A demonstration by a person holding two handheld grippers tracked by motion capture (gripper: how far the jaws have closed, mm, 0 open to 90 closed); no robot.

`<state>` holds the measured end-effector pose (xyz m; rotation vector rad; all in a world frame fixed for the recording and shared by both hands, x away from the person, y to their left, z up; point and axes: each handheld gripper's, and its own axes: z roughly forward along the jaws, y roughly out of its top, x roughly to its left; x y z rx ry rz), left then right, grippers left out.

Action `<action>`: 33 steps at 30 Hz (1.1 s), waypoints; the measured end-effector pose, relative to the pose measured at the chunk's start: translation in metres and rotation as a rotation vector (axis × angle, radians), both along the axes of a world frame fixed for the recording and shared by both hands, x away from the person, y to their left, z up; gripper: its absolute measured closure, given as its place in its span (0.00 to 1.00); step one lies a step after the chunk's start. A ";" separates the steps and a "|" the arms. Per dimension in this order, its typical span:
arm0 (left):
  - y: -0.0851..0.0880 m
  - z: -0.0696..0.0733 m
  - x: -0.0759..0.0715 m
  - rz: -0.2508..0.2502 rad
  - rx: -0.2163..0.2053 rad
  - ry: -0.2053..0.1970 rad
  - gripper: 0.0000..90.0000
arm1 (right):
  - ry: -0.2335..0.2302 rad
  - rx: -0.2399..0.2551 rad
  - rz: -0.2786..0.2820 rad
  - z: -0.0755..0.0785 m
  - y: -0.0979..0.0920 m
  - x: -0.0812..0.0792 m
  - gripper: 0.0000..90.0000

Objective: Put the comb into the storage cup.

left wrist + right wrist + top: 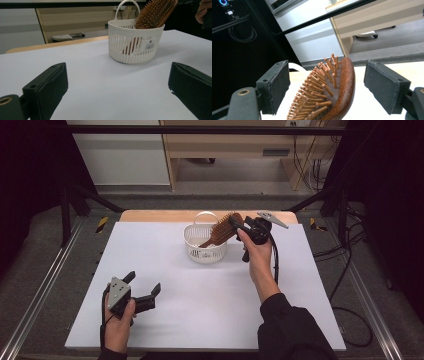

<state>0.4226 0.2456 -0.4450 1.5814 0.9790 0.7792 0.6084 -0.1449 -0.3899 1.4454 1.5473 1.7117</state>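
From the high view, a wooden hairbrush (221, 231) stands slanted in a small white basket (196, 251), handle down inside and its broad head leaning out over the rim on the basket's right. The right gripper (235, 223) sits at that head, held by the person's right hand (257, 254), while the left gripper (144, 284) rests well away from the basket, near the front left of the white table (165, 270), its jaws spread with nothing in them. The left gripper view looks across the table at the basket (130, 47) from low down and shows what the high view cannot: the slotted side wall, a small barcode label, the loop handle at the back, and the brush handle glowing reddish through the slots, with the bristled head of the hairbrush (155, 12) rising above the rim. The right gripper view gives the brush up close: the hairbrush (329, 92) has a dark reddish-brown back and rows of round-tipped wooden pins, and it lies between the two black pads with a clear gap on either side, so this claw is released, not gripping it.
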 end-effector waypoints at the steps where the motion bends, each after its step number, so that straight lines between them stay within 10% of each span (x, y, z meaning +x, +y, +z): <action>1: 0.000 0.000 0.000 0.000 0.001 0.000 0.03 | -0.005 -0.007 0.001 0.001 0.000 -0.001 0.22; 33: 0.017 0.004 0.002 0.044 -0.004 -0.019 0.02 | -0.036 -0.197 -0.015 0.025 -0.005 -0.017 0.04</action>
